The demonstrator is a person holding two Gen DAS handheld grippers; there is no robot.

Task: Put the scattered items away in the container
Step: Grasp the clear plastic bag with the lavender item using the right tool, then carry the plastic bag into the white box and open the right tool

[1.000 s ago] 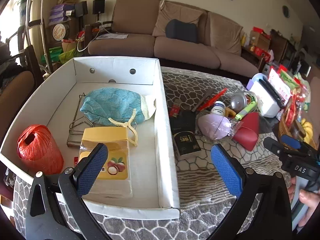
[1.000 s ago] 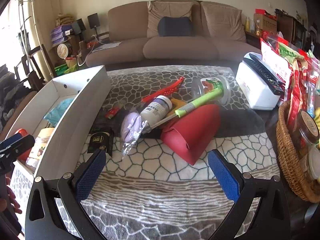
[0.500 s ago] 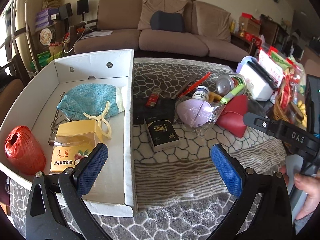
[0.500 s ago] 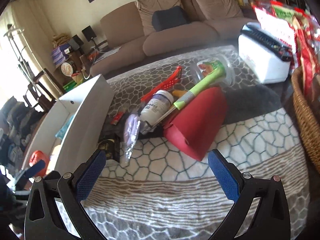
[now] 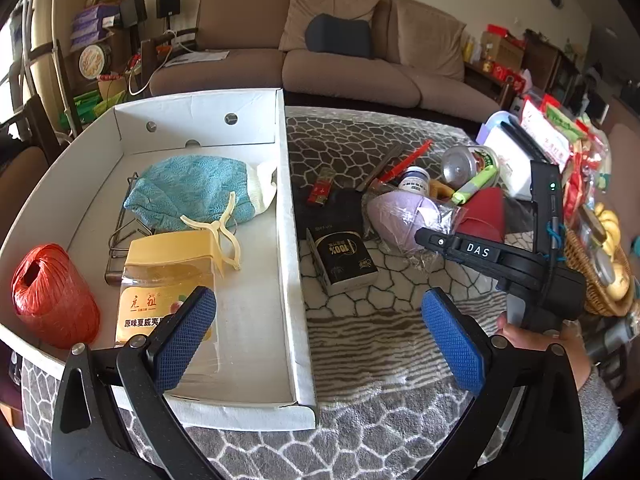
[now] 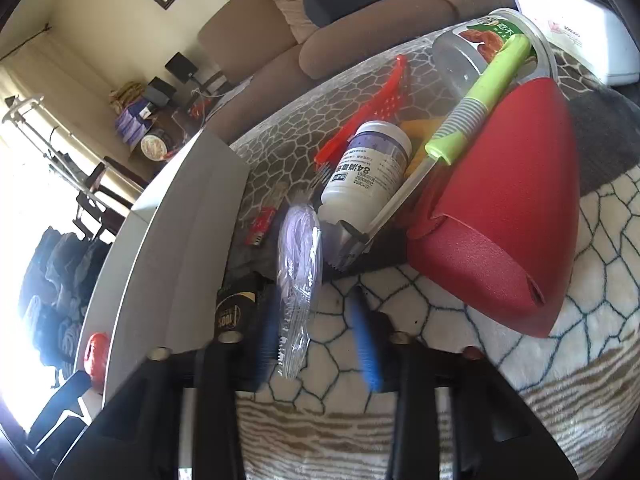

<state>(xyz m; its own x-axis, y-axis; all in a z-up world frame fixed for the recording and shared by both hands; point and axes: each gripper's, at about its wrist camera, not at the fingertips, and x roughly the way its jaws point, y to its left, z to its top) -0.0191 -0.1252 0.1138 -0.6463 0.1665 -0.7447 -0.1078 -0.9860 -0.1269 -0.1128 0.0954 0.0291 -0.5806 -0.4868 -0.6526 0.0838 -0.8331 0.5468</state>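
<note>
The white cardboard box (image 5: 285, 216) holds a red twine ball (image 5: 52, 296), a yellow-lidded jar (image 5: 168, 276) and a teal cloth (image 5: 192, 188). My left gripper (image 5: 318, 340) hangs open over the box's near right corner, holding nothing. Right of the box lie a black carton (image 5: 344, 256), a lilac item in a clear bag (image 6: 298, 240), a white bottle (image 6: 368, 172), a green-handled tool (image 6: 480, 96) and a red pouch (image 6: 500, 200). My right gripper (image 6: 318, 344) is low on the cloth, its jaws closing with the bag's near end between the blurred pads; a gap still shows.
A red comb (image 6: 372, 108), a clear jar (image 6: 472, 48) and a small red packet (image 6: 260, 224) lie behind the pile. A wicker basket (image 5: 592, 280) with bananas and a white appliance (image 5: 512, 160) crowd the right edge. A hand (image 5: 532, 336) grips the right tool.
The right gripper dropped, rolled and came in toward the lilac bag; its jaws went from wide apart to narrow around the bag's end. The left gripper barely moved and stays open.
</note>
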